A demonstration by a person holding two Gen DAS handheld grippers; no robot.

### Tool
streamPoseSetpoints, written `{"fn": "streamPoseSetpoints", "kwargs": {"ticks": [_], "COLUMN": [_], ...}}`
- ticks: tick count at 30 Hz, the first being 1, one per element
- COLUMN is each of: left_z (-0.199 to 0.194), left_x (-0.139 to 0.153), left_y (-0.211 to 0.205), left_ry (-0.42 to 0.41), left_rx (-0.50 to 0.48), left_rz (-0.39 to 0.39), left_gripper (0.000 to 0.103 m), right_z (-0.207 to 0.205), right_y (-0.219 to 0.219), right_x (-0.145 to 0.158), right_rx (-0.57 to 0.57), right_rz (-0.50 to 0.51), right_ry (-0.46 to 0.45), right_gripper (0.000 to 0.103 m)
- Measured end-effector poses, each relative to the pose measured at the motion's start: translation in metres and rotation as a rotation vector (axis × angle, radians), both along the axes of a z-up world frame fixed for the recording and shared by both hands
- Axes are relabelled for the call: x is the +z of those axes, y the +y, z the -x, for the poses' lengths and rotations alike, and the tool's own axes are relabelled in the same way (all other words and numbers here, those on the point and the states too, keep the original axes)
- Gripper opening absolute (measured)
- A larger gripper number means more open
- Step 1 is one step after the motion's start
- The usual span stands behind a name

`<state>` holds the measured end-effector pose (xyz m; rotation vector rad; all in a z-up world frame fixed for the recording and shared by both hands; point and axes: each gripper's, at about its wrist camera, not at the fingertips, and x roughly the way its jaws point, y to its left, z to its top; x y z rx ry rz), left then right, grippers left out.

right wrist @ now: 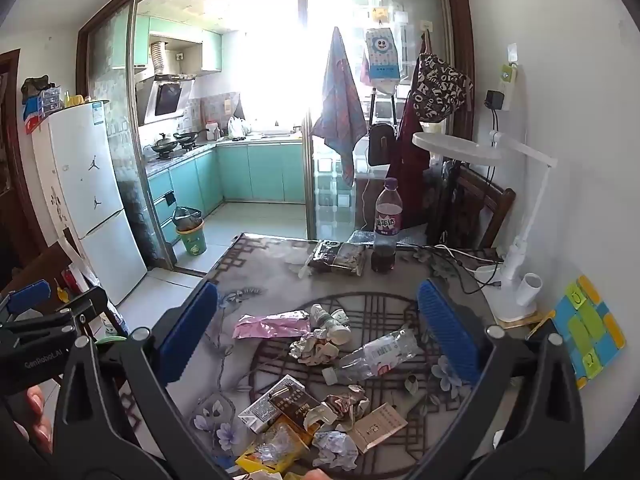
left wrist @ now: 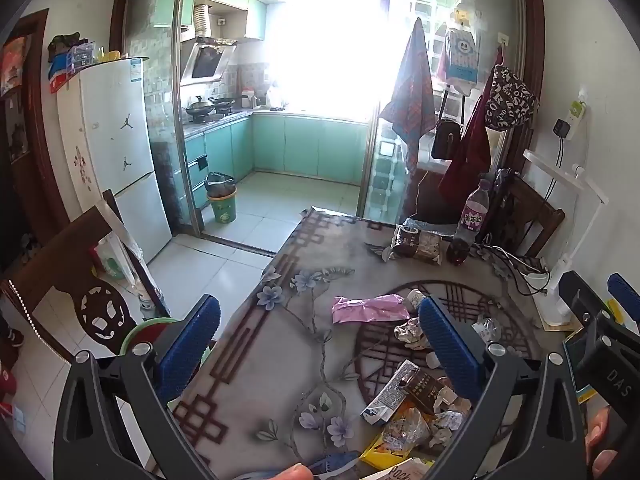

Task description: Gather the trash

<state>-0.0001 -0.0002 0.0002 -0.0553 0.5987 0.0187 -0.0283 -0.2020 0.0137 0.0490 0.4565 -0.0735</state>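
Well, both grippers, left gripper [left wrist: 320, 340] and right gripper [right wrist: 318, 328], gape empty over crumpled trash [right wrist: 320, 396] strewn across the table [right wrist: 260, 272]: wrappers, cartons, a squashed bottle [right wrist: 372, 354].

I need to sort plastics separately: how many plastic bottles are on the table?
2: a crushed clear bottle lying among the litter mid-table, and an upright purple-labelled bottle at the far edge. Smaller ones may hide in the pile.

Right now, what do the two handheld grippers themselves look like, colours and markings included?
Both match: black Y-shaped frames with silver bolts and blue ribbed finger pads. The left gripper shows white "GenRobot.AI" lettering on its black body in the right wrist view; the right gripper shows "DAS" lettering in the left wrist view. No cables or sleeves are visible; only fingertips show at the frame edges.
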Motion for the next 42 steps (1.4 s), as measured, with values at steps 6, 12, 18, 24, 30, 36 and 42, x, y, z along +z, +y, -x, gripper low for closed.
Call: {"fn": "streamPoseSetpoints", "kwargs": {"ticks": [6, 12, 18, 24, 30, 36, 42], "left_z": [-0.008, -0.012, -0.015, -0.016, -0.014, -0.011, -0.011], "left_x": [-0.004, -0.002, -0.005, -0.006, -0.004, -0.002, -0.005], "left_y": [0.003, 0.001, 0.003, 0.000, -0.004, -0.004, -0.004], "left_ry": [0.010, 0.020, 0.029, 0.031, 0.030, 0.020, 0.038], "left_rx": [0.010, 0.020, 0.036, 0.038, 0.029, 0.021, 0.015], "left_rz": [0.003, -0.005, 0.002, -0.008, -0.019, -0.019, -0.014], "left_gripper": [0.095, 0.095, 0.095, 0.095, 0.095, 0.095, 0.095], "right_z": [-0.001, -0.001, -0.006, -0.003, -0.002, 0.006, 0.005], "right_y": [0.001, -0.004, 0.000, -0.002, -0.008, -0.004, -0.004], "right_x": [0.004, -0.003, -0.006, -0.007, -0.005, -0.001, -0.005], "right_rx": [0.001, 0.001, 0.019, 0.019, 0.001, 0.006, 0.009], "right_rz": [-0.005, -0.017, -0.011, -0.023, -0.042, -0.023, -0.023], "right_ry": [0.003, -0.021, -0.023, -0.022, -0.019, -0.038, -0.014], "right_gripper": [0.099, 0.099, 0.099, 0.099, 0.099, 0.099, 0.099]}}
